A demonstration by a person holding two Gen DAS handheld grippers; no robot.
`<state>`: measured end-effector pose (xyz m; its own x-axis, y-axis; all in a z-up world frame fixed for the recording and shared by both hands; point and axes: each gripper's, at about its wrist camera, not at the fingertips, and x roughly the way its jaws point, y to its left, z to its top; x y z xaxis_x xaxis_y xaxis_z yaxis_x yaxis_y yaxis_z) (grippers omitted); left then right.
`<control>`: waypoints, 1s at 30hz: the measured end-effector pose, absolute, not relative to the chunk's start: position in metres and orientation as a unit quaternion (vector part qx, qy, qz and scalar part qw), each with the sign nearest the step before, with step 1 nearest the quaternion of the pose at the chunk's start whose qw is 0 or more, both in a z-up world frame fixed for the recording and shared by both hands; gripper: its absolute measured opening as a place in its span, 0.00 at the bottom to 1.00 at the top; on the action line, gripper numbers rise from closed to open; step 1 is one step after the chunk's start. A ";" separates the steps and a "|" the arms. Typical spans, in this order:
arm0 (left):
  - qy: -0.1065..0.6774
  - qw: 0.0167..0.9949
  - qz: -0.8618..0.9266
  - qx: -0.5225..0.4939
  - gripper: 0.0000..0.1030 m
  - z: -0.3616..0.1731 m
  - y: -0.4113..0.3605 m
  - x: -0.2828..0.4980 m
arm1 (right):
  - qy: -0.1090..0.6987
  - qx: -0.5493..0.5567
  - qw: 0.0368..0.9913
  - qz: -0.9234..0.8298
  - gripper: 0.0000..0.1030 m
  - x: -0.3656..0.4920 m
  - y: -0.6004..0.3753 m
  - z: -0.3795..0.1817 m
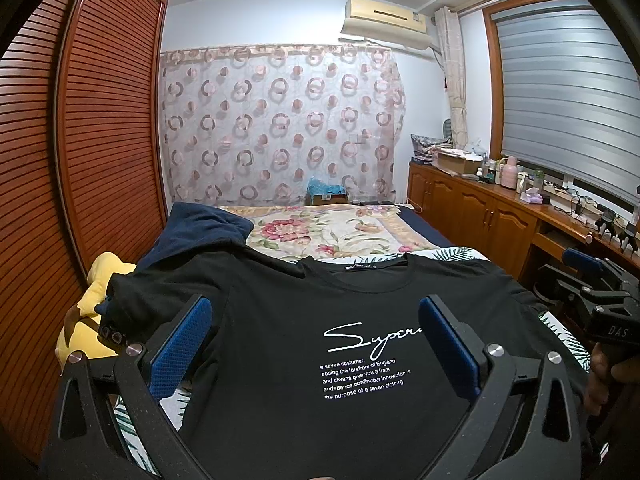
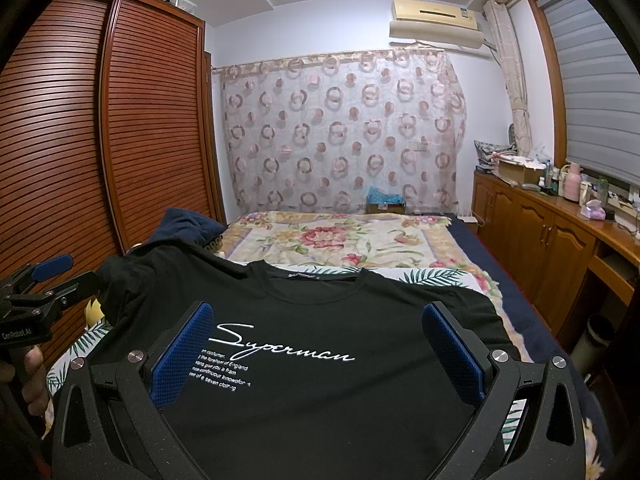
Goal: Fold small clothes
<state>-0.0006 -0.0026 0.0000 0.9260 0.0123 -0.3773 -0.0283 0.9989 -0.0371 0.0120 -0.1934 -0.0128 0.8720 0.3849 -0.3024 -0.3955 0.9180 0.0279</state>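
Black T-shirt [image 1: 304, 320], front up, white script "Superman" with small printed lines beneath, spread flat on bed [image 2: 532, 312] over palm-leaf sheet [image 2: 432, 276]; neckline toward far end, left sleeve draped over yellow plush toy [image 1: 86, 320]. Left hand-held gripper [image 1: 316, 344]: blue pads wide apart, poised above shirt chest, clamped on nothing. Right hand-held gripper [image 2: 320, 344]: blue pads likewise wide apart, above shirt chest, nothing between. Floral blanket [image 2: 340, 236] beyond shirt. Navy garment [image 1: 200, 224] bunched at bed's left side. Louvred wooden wardrobe [image 2: 120, 120] left; wooden cabinets [image 2: 532, 224] right, cluttered top; circle-patterned curtain [image 2: 340, 128] on far wall; air conditioner [image 2: 436, 20] above.
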 end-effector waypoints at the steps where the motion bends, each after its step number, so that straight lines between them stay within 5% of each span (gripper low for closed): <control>1: 0.192 0.981 0.011 -0.021 1.00 0.000 -0.003 -0.001 | 0.153 -0.018 0.967 0.201 1.00 0.012 -0.193 -0.013; 30: 0.194 0.981 0.008 -0.020 1.00 -0.001 0.007 -0.003 | 0.154 -0.016 0.966 0.206 1.00 0.011 -0.190 -0.014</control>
